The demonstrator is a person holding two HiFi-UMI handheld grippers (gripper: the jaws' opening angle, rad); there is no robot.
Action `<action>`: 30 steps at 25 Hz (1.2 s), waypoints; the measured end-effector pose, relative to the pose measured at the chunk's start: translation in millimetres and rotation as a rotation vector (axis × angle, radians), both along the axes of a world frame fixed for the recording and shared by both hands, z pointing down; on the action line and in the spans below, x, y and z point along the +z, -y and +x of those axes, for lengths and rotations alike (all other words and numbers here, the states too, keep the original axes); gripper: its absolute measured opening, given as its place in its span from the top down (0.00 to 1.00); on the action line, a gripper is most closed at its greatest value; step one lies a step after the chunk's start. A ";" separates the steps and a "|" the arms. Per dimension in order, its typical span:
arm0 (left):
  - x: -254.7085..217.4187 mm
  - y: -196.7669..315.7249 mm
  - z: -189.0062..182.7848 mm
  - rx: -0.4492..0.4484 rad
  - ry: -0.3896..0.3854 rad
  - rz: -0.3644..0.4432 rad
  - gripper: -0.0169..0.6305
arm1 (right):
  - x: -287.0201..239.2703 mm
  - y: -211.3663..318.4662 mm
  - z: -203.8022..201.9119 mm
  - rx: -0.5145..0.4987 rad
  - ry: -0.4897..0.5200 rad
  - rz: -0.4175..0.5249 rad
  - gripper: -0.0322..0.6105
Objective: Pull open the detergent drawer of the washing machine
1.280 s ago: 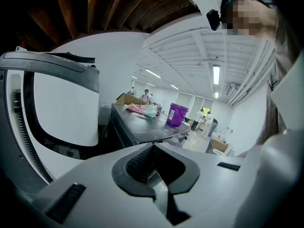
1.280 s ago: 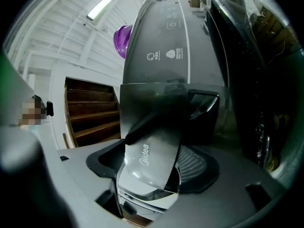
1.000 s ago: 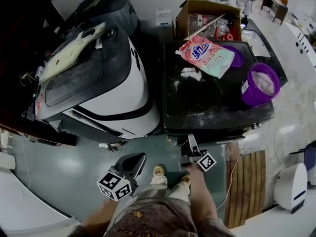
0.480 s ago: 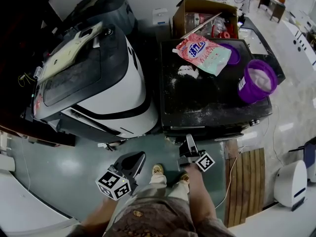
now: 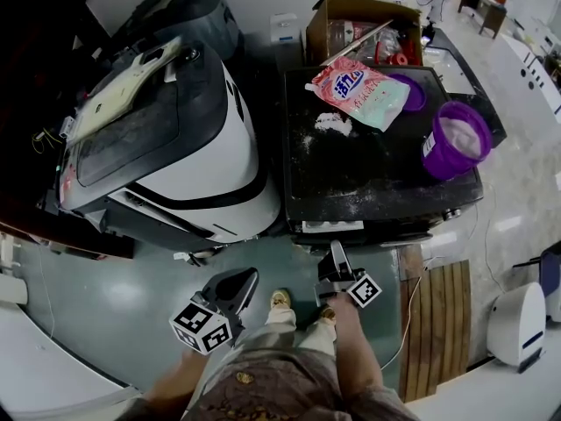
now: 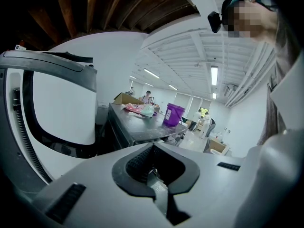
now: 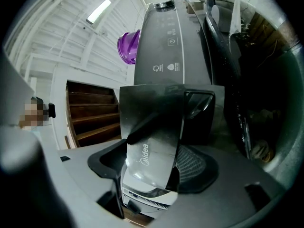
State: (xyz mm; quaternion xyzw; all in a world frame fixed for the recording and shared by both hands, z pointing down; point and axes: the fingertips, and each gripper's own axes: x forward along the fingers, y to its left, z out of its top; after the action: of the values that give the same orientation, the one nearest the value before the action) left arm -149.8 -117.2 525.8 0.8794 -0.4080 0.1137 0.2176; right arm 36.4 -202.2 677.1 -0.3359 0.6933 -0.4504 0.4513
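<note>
The dark washing machine (image 5: 377, 165) stands at centre right. A pale strip of its detergent drawer (image 5: 333, 227) shows at the front edge. My right gripper (image 5: 336, 259) is just in front of it, pointing at the machine. In the right gripper view the drawer's grey front panel (image 7: 154, 127) lies between the jaws of the right gripper (image 7: 152, 163); the jaws are closing on its sides. My left gripper (image 5: 238, 284) hangs to the left over the floor, away from the machine. In its own view the left gripper (image 6: 152, 172) is shut on nothing.
A white and black machine (image 5: 175, 147) stands to the left. On the washer top lie a detergent bag (image 5: 355, 90), spilled powder and a purple bucket (image 5: 456, 143). A cardboard box (image 5: 364, 24) is behind. A wooden pallet (image 5: 438, 323) lies at the right, and the person's feet (image 5: 282, 301) are below.
The pale strip of the drawer now shows more clearly at the washer's front edge. The right gripper has drawn back slightly toward the person. The left gripper has stayed put.
</note>
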 end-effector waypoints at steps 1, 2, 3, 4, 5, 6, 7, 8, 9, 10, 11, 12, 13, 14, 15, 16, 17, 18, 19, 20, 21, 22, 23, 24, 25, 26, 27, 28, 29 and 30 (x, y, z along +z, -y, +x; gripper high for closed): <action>-0.1 -0.2 0.8 0.001 0.000 0.000 0.94 | -0.1 -1.3 0.1 -0.002 0.001 -0.001 0.46; 0.0 -0.4 1.6 0.003 -0.001 -0.001 0.94 | 0.3 -2.5 0.3 -0.004 0.001 -0.004 0.46; 0.1 -0.7 2.5 0.005 -0.001 -0.001 0.94 | 1.1 -3.8 0.5 -0.006 0.000 -0.006 0.46; 0.3 -1.1 3.5 0.008 -0.001 0.000 0.94 | 2.1 -5.3 0.7 -0.007 -0.001 -0.009 0.46; 0.5 -1.4 4.4 0.011 -0.002 0.000 0.94 | 2.7 -7.2 0.8 -0.007 -0.001 -0.010 0.46; 0.7 -1.8 5.2 0.013 -0.002 -0.001 0.94 | 2.9 -9.3 1.0 -0.007 0.000 -0.010 0.46; 0.8 -2.2 5.9 0.015 -0.003 -0.001 0.94 | 3.0 -11.4 1.2 -0.006 0.001 -0.009 0.46; 0.8 -2.5 6.5 0.017 -0.003 -0.001 0.94 | 2.7 -13.2 1.3 -0.006 0.000 -0.007 0.46; 0.6 -2.5 7.3 0.019 -0.003 -0.002 0.94 | 2.2 -14.7 1.4 -0.007 -0.001 -0.004 0.47; 0.5 -2.5 8.3 0.021 -0.003 -0.002 0.94 | 1.7 -15.9 1.5 -0.009 -0.001 -0.003 0.47; 0.6 -2.5 9.3 0.023 -0.003 -0.002 0.94 | 1.7 -16.9 1.6 -0.011 0.001 -0.004 0.47; 0.8 -2.5 10.3 0.025 -0.004 -0.003 0.94 | 2.5 -18.0 1.9 -0.011 0.003 -0.007 0.47; 1.0 -2.6 11.4 0.028 -0.004 -0.003 0.94 | 3.7 -19.3 2.3 -0.011 0.003 -0.011 0.47; 1.1 -2.7 12.6 0.029 -0.005 -0.003 0.94 | 4.4 -20.7 2.6 -0.011 0.003 -0.013 0.47; 0.7 -2.7 13.9 0.030 -0.006 -0.004 0.94 | 4.0 -22.2 2.7 -0.011 0.005 -0.012 0.47; 0.1 -2.6 15.1 0.031 -0.007 -0.006 0.94 | 3.2 -23.8 2.7 -0.011 0.008 -0.010 0.47; -0.3 -2.6 16.0 0.032 -0.007 -0.006 0.94 | 2.8 -25.4 2.7 -0.011 0.009 -0.008 0.47; -0.1 -2.7 16.6 0.035 -0.007 -0.005 0.94 | 2.7 -27.0 2.5 -0.012 0.008 -0.006 0.47; 0.3 -3.0 17.1 0.039 -0.007 -0.002 0.94 | 2.7 -28.7 2.3 -0.014 0.005 -0.006 0.47; 0.6 -3.2 17.6 0.042 -0.007 -0.001 0.94 | 2.7 -30.5 2.1 -0.017 0.004 -0.006 0.47; 0.7 -3.3 18.3 0.043 -0.007 -0.002 0.94 | 2.6 -32.2 2.3 -0.020 0.003 -0.006 0.47; 0.9 -3.5 19.0 0.045 -0.007 -0.003 0.94 | 2.4 -33.8 2.6 -0.023 0.003 -0.005 0.48; 1.2 -3.6 19.7 0.046 -0.008 -0.003 0.94 | 2.0 -35.3 2.7 -0.025 0.004 -0.003 0.48; 1.5 -3.8 20.3 0.047 -0.008 -0.004 0.94 | 1.5 -36.9 2.7 -0.027 0.007 -0.003 0.48; 1.9 -4.0 20.9 0.048 -0.008 -0.004 0.94 | 1.2 -38.7 2.7 -0.029 0.010 -0.003 0.48; 2.1 -4.2 21.7 0.050 -0.009 -0.005 0.94 | 1.4 -41.0 2.8 -0.029 0.012 -0.005 0.48; 2.1 -4.3 22.6 0.052 -0.008 -0.006 0.94 | 1.9 -43.6 3.1 -0.030 0.015 -0.008 0.48; 2.1 -4.3 23.5 0.053 -0.008 -0.007 0.94 | 2.7 -46.4 3.4 -0.031 0.017 -0.012 0.48; 2.1 -4.0 24.2 0.055 -0.008 -0.007 0.94 | 3.6 -49.3 3.7 -0.033 0.016 -0.015 0.48; 2.2 -3.9 24.7 0.056 -0.008 -0.005 0.94 | 4.4 -52.3 3.9 -0.036 0.016 -0.019 0.48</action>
State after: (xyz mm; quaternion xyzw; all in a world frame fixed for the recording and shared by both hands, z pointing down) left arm -125.1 -113.3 528.0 0.8902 -0.3822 0.1174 0.2183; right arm 40.3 -149.9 681.5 -0.3242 0.6913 -0.4678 0.4452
